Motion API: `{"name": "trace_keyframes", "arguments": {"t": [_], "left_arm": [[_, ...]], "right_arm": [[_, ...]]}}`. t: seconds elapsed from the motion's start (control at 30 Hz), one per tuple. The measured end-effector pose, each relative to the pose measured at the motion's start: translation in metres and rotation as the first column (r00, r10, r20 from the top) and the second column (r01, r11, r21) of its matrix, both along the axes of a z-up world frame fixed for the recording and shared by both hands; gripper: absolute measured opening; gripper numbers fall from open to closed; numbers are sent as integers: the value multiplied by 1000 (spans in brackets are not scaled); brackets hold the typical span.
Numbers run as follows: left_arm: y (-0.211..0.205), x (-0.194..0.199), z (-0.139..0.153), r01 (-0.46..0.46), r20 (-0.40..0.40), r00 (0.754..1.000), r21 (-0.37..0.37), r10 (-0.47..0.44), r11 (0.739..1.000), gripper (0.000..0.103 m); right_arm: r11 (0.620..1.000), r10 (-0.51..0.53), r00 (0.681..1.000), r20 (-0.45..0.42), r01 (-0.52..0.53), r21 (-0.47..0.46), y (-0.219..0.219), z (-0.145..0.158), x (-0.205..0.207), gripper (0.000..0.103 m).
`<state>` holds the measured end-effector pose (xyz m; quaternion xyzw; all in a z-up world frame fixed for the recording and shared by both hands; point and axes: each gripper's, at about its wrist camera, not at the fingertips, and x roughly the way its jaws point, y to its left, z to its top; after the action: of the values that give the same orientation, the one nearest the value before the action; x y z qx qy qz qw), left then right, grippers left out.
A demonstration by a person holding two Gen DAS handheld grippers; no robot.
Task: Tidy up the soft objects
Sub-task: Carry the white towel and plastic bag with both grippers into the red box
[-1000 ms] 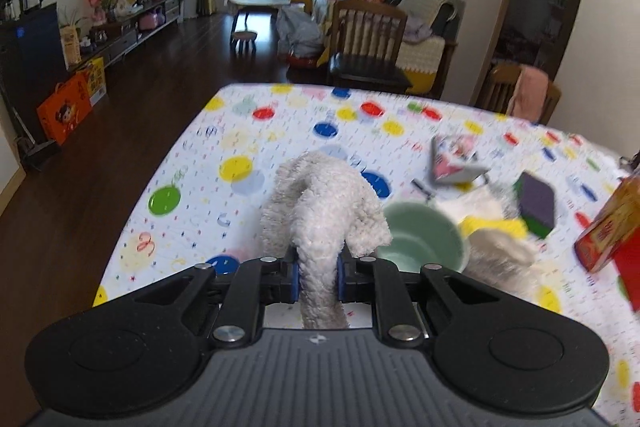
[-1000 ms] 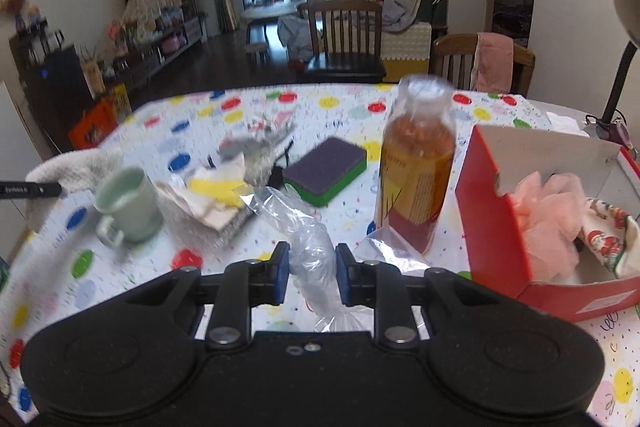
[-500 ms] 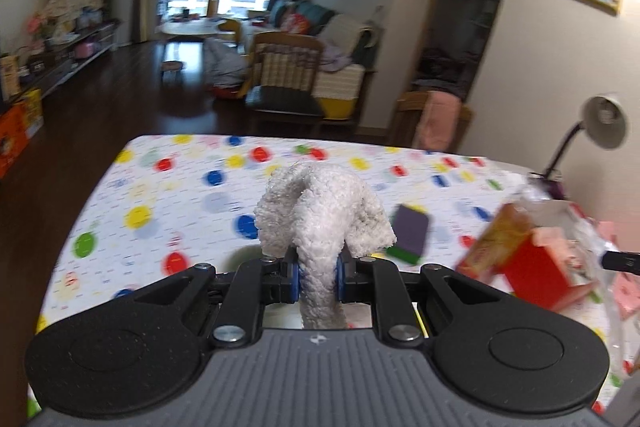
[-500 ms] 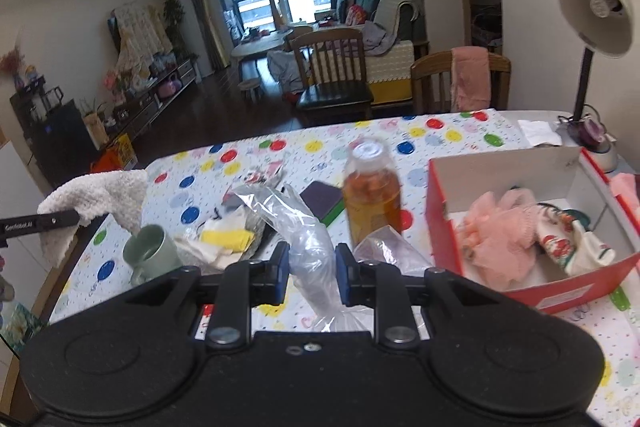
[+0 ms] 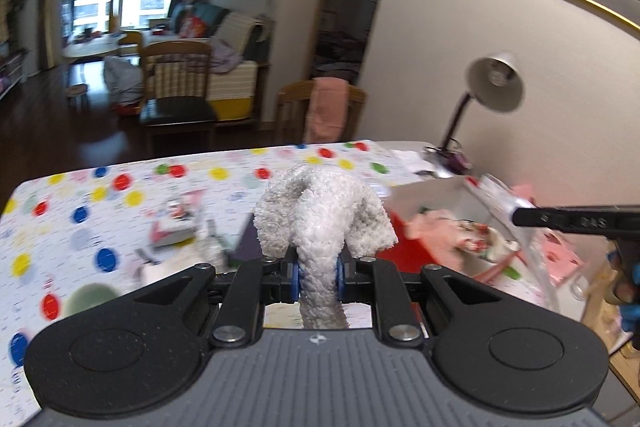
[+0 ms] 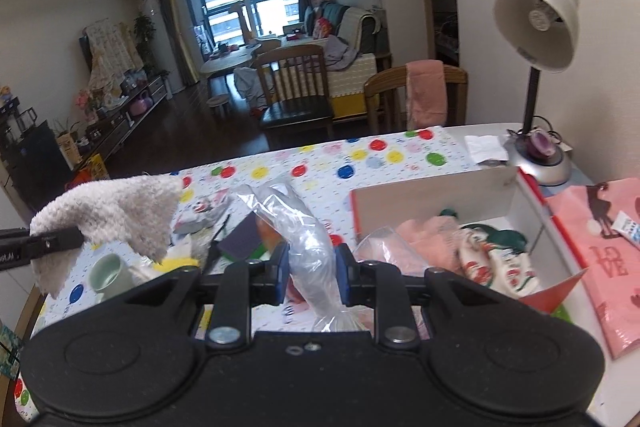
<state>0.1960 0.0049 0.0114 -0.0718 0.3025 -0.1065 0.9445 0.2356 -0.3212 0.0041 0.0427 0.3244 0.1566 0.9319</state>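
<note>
Left gripper point(image 5: 318, 277) pinches the white towel point(image 5: 324, 223), right gripper point(image 6: 311, 269) the plastic bag point(image 6: 304, 239); red box point(image 6: 436, 199) lies far-right (nearer the right hand)

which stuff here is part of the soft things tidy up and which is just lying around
Part of the job:
- white fluffy towel, pinched in the left gripper
- clear plastic bag, pinched in the right gripper
- red box, with a pink puff and patterned cloth inside

Just lying about:
- green mug
- purple and green sponge
- desk lamp
- pink gift bag
</note>
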Motion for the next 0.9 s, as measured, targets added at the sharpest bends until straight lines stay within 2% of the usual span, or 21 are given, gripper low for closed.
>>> {"name": "trace_keyframes", "arguments": {"t": [0.37, 0.6, 0.9], "left_arm": [[-109, 36, 8, 165, -11, 986, 15, -165, 986, 16], [-167, 62, 1, 215, -37, 976, 18, -214, 976, 16], [-230, 97, -11, 255, -56, 966, 71, -252, 964, 16]], "right_arm": [[998, -62, 998, 29, 62, -7, -70, 5, 32, 23], [996, -87, 996, 16, 87, -4, -104, -3, 64, 23], [994, -113, 993, -25, 113, -3, -133, -23, 118, 23]]}}
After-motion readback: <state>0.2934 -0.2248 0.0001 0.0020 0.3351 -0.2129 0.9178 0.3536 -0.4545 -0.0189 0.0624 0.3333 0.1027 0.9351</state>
